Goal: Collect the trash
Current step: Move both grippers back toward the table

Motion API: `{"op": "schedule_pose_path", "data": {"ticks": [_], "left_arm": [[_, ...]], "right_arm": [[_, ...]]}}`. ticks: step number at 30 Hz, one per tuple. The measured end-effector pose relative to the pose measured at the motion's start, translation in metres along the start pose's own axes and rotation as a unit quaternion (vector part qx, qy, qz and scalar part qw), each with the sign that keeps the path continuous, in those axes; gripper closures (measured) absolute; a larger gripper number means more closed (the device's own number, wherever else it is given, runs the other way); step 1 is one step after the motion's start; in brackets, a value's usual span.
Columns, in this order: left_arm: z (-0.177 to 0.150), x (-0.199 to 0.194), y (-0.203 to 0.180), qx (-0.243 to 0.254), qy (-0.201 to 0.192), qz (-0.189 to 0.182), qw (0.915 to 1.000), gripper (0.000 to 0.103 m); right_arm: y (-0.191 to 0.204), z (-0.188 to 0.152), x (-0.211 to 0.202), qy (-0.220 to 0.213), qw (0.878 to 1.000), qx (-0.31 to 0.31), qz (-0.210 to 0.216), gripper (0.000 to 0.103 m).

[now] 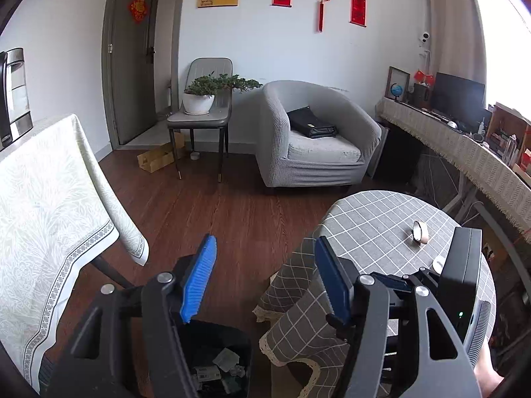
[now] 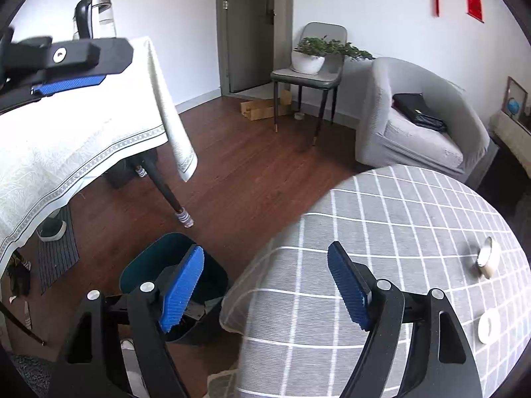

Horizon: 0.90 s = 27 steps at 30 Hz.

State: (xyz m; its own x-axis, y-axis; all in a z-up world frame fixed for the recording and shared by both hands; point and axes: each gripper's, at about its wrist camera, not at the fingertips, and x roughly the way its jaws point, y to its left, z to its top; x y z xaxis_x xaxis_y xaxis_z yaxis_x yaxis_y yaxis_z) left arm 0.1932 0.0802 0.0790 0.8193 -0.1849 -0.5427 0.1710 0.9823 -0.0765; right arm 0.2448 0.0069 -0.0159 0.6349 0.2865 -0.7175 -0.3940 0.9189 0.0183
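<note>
Both hand-held grippers, left (image 1: 264, 275) and right (image 2: 265, 287), stood apart and empty above the trash bin (image 2: 149, 258), while a tape roll (image 2: 488, 258) remained on the tabletop (image 2: 398, 219), where a hasty reach could send it rolling off.

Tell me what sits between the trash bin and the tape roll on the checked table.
Only bare checked cloth and its draped edge separate the trash bin from the tape roll, shown in the right wrist view.
</note>
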Motion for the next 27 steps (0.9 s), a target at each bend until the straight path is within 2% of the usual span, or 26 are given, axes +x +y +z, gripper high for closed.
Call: {"op": "schedule_pose_path", "data": {"ticks": [14,27], "left_arm": [[-0.006,0.043,-0.080,0.031,0.024,-0.052,0.9979,0.037],[-0.005,0.082,-0.139,0.066,0.043,-0.073,0.9943,0.033]], "right_arm": [[-0.104,-0.040,-0.036,0.003,0.996,0.056,-0.071,0.025],[-0.166,-0.064,-0.049,0.010,0.991,0.079,-0.104,0.025]]}}
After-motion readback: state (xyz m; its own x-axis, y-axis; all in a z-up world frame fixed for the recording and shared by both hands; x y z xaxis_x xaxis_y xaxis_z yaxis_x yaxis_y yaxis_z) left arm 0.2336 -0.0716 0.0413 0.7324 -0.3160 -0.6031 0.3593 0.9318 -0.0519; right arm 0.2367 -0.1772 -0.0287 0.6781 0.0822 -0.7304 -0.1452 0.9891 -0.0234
